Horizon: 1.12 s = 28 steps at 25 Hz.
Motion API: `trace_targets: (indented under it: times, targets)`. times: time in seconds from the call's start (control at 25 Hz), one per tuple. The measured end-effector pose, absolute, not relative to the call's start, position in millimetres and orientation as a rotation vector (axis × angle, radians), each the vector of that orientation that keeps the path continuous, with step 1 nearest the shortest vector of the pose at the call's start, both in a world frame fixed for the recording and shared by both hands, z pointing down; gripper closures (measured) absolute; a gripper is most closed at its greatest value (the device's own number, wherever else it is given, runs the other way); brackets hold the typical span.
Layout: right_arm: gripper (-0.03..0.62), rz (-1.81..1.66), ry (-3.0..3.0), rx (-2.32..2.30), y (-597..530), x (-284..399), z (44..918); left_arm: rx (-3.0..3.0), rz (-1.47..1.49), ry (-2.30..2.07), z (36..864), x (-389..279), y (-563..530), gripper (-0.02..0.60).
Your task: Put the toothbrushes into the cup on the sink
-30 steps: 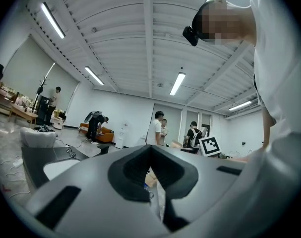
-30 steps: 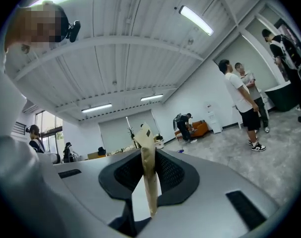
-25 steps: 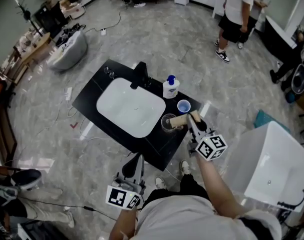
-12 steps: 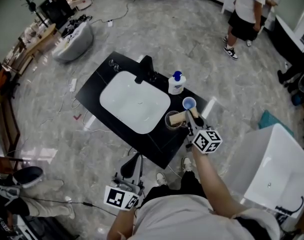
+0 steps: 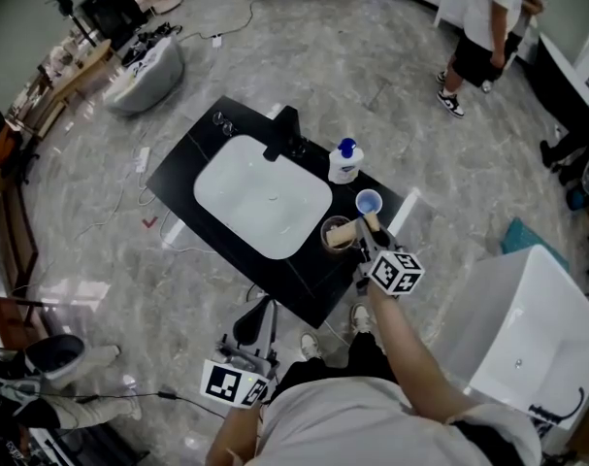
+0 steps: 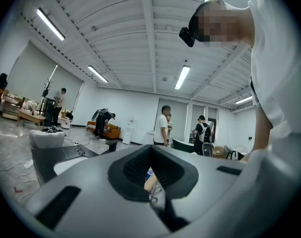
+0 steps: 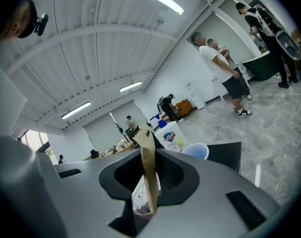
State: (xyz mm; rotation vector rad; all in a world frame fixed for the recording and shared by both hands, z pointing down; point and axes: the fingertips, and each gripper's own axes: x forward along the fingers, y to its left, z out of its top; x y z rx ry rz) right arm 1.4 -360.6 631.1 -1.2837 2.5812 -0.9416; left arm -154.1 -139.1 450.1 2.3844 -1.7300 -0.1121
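A black counter [image 5: 192,163] carries a white sink basin [image 5: 263,197]. To the basin's right stand a clear glass cup [image 5: 327,237] and a light blue cup [image 5: 369,202]. My right gripper [image 5: 364,233] is shut on a tan paper-wrapped toothbrush [image 5: 344,230], whose far end lies over the glass cup's mouth. In the right gripper view the wrapped toothbrush [image 7: 148,168] stands upright between the jaws of the right gripper [image 7: 150,182], with the glass cup [image 7: 138,198] just below and the blue cup [image 7: 195,150] beyond. My left gripper [image 5: 259,320] hangs low off the counter's front edge, jaws together and holding nothing.
A black faucet [image 5: 282,132] rises at the basin's back. A white soap bottle with a blue cap [image 5: 344,163] stands behind the blue cup. A white tub [image 5: 527,328] sits on the floor to the right. People stand at the far right, and cables run across the floor.
The right gripper still holds the wrapped toothbrush at the glass cup, only nudged slightly. The head view has shifted a little. The left gripper has not moved.
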Motion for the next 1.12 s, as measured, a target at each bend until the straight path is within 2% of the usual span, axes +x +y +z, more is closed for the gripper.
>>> trace_targets:
  times: [0.44, 0.48, 0.56, 0.6, 1.12]
  targets:
    - [0.511, -0.991, 2.566, -1.302, -362, 9, 649, 2.358, -0.121, -1.758, 451, -161, -133, 0.583]
    - [0.503, -0.994, 2.575, -1.309, -362, 10, 652, 2.357, -0.122, -1.761, 451, -162, -133, 0.583]
    - [0.437, -1.006, 2.591, -1.312, -362, 11, 655, 2.354, -0.122, -1.766, 452, -163, -132, 0.583]
    - [0.427, -1.008, 2.600, -1.306, -360, 11, 656, 2.353, -0.124, -1.767, 452, -163, -132, 0.583]
    - [0.424, -0.956, 2.676, -1.251, -318, 33, 633, 2.413, -0.161, -1.696, 457, -145, -147, 0.583]
